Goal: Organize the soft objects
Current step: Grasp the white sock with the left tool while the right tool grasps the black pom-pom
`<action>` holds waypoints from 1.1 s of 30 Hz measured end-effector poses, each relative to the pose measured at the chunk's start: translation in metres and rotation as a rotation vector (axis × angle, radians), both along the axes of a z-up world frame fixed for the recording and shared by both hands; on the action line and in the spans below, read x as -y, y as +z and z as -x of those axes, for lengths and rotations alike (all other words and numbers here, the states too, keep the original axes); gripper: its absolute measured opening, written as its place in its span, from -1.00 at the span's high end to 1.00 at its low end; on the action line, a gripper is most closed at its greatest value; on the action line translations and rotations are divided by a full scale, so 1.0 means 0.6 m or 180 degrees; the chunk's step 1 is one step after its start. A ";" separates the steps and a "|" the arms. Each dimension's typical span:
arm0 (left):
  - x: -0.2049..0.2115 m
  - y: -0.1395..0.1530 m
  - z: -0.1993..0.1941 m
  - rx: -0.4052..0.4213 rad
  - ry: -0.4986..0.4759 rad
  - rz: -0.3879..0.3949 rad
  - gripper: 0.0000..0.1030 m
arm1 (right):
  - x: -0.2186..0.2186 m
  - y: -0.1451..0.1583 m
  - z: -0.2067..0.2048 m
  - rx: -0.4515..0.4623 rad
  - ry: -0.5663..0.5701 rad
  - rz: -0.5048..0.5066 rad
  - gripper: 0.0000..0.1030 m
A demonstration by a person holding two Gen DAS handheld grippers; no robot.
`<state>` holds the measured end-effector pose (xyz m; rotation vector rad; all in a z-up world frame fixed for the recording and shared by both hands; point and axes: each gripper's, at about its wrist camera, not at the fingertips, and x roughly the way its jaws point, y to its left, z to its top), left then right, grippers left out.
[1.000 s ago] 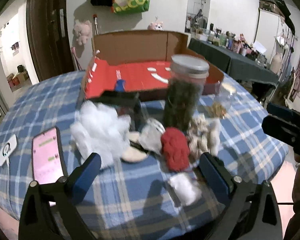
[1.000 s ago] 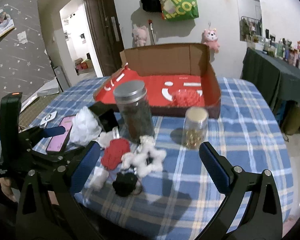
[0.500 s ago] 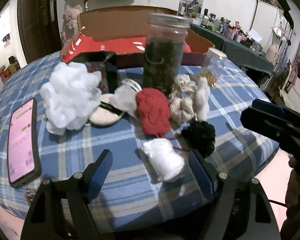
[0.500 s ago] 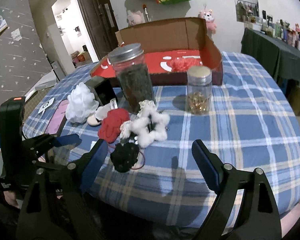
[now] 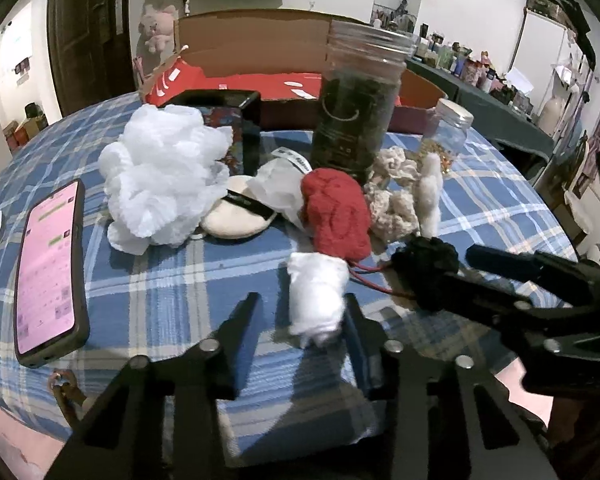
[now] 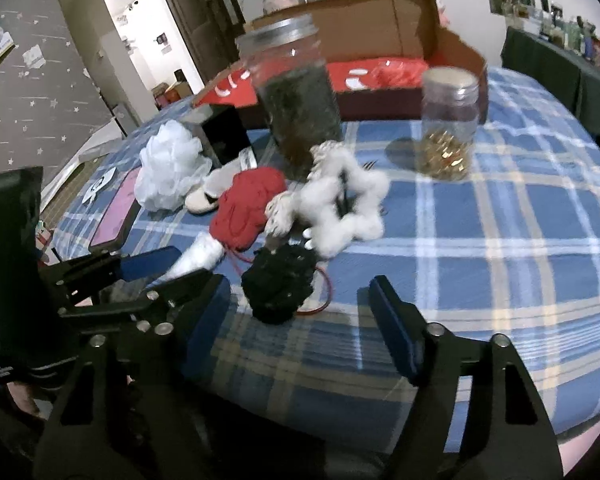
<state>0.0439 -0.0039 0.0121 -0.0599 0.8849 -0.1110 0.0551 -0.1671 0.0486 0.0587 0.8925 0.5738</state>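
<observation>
Our left claw (image 5: 300, 312), jaws just closing but not yet clamped, straddles the white tuft (image 5: 316, 296), whose long axis runs straight ahead between them.

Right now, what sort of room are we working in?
Probably a lived-in home room: a table with a blue checked cloth, plush toys hung on the wall, and a side table crowded with bottles.

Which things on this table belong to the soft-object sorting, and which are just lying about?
Job:
white fluffy piece
black pom-pom
red knit piece
white mesh puff
white star
cardboard box

Lying about:
phone
tall jar
small jar
</observation>
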 end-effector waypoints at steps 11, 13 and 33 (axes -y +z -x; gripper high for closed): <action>0.015 0.006 -0.003 0.0042 -0.0204 0.0098 0.71 | -0.030 -0.009 -0.006 -0.0083 0.0132 0.0003 0.17; 0.012 0.009 -0.002 0.0043 -0.0214 0.0133 0.73 | -0.030 -0.011 -0.007 -0.0103 0.0127 0.0002 0.36; 0.003 0.075 0.002 0.0332 -0.0238 0.0229 0.76 | 0.007 0.047 -0.006 0.0104 0.0111 -0.0266 0.41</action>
